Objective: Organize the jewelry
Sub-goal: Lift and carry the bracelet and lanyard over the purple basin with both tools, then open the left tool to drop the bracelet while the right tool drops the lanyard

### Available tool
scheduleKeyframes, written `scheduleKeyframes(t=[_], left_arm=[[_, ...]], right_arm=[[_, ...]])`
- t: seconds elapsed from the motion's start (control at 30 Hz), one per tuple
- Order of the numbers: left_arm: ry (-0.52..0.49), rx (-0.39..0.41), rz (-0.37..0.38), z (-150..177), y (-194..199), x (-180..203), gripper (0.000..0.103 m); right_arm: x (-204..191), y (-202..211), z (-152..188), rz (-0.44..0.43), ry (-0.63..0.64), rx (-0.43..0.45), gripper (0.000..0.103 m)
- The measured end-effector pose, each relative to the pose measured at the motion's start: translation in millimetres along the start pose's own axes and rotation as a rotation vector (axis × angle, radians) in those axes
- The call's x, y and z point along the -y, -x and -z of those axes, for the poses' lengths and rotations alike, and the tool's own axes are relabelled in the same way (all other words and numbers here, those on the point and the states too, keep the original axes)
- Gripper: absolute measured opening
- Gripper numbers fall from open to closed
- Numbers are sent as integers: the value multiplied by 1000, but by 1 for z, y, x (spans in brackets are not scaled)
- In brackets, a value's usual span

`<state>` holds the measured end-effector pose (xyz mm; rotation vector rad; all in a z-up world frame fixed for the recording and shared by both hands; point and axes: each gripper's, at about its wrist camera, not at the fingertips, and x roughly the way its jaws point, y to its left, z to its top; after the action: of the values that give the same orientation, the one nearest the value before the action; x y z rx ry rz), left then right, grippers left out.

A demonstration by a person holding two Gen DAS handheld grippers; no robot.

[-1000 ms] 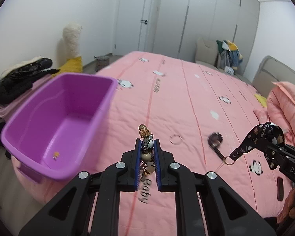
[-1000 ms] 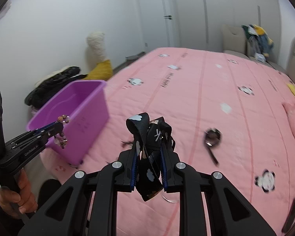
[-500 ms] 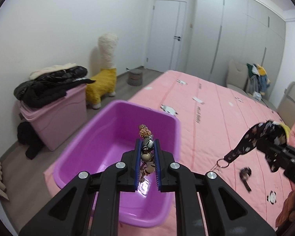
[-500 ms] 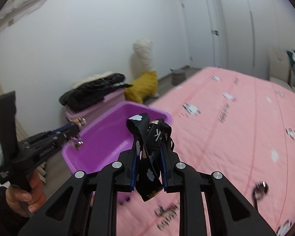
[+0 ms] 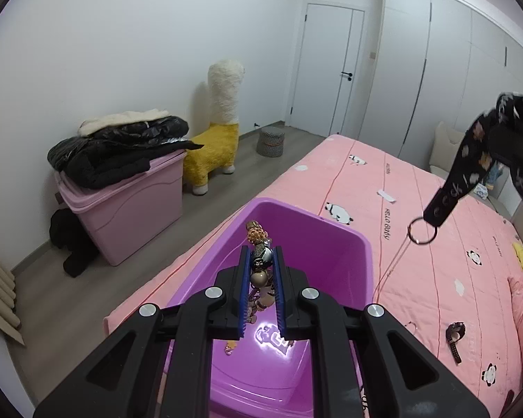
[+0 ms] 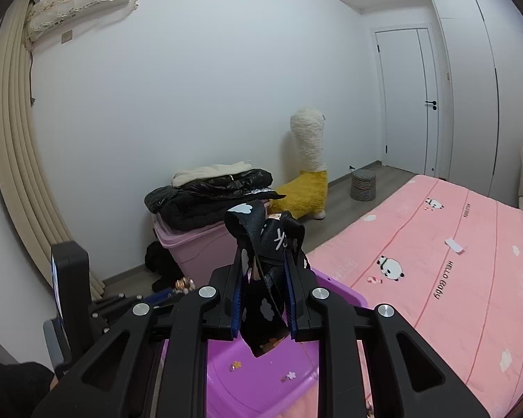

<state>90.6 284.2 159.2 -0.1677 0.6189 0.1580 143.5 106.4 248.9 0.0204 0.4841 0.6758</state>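
The left gripper (image 5: 260, 264) is clamped on a beaded bracelet (image 5: 259, 261), its blue pads pressed against the beads from both sides. The bracelet's orange and brown beads stick up past the fingertips, and the rest dangles between the jaws. It hangs above the open purple bin (image 5: 331, 240), which sits on the near left edge of the pink bedspread (image 5: 436, 261). On the bin's floor lies a small orange trinket (image 5: 230, 347).

The right gripper (image 6: 263, 268) pinches a black strap (image 6: 265, 244) printed with white clouds; the folded strap bulges above the fingertips and its end hangs below them. In the left wrist view the same strap (image 5: 470, 160) shows at the far right, held up in the air over the bed, with a metal ring (image 5: 421, 233) hanging from its lower end. From the right wrist view the purple bin (image 6: 261, 376) lies directly beneath the strap, with two small pieces on its floor.

Further right on the bedspread, near the edge of the left wrist view, lies a watch (image 5: 455, 336), well apart from the bin.

On the floor to the left stands a pink storage box (image 5: 129, 205) with black and white jackets piled on its lid, and beyond it a yellow and white plush alpaca (image 5: 223, 132).
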Motion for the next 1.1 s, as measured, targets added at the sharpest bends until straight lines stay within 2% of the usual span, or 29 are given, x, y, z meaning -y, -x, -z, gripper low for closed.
scheduleKeyframes(t=[0.2,0.53,0.77,0.97,1.0,1.07,1.1], left_arm=[[26,-31,-9,9,-14,-8,13],[36,-182,-45,44,-64,-12,13],[62,-281,-82,65,-94,-21,13],[65,-340,-116,75,-112,-26,13],[65,-346,-120,76,-115,-27,13],[70,-367,-134,78,-119,-30,13],[71,-373,-139,79,-119,-30,14]], right_arm=[[-7,-30,1,-8,18,-47,19],[17,-125,81,34,-63,-334,19],[30,-167,116,54,-107,-472,19],[38,-190,135,86,-113,-547,19],[39,-192,137,91,-114,-556,21],[43,-196,137,104,-115,-568,37],[44,-196,138,109,-120,-569,50]])
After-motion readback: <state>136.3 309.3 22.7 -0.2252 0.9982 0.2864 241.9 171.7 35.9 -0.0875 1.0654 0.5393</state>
